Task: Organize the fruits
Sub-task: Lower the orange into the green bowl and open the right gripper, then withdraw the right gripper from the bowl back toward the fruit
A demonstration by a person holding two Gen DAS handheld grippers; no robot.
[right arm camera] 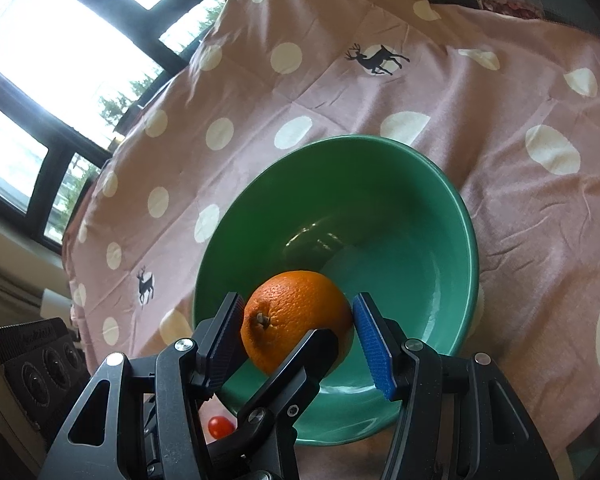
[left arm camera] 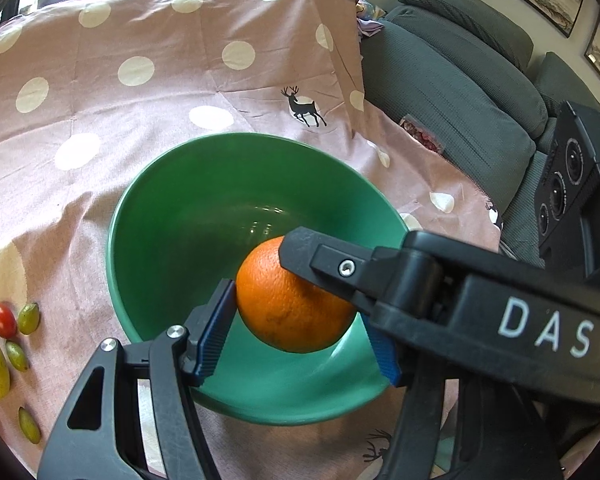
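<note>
Both hand-held grippers, left (left arm camera: 296, 316) and right (right arm camera: 298, 332), angled downward, pinching one orange (left arm camera: 288, 300) over green bowl (left arm camera: 172, 208)

An orange (left arm camera: 292, 300) hangs over the near side of a bowl (left arm camera: 172, 216) on a cloth (left arm camera: 100, 92) — small fruits (left arm camera: 14, 336) left of the bowl.

I have my left gripper (left arm camera: 300, 316) and right gripper (right arm camera: 298, 302) tilted downward and crossed over each other, each pair of pads pressed on one orange (left arm camera: 284, 304).
</note>
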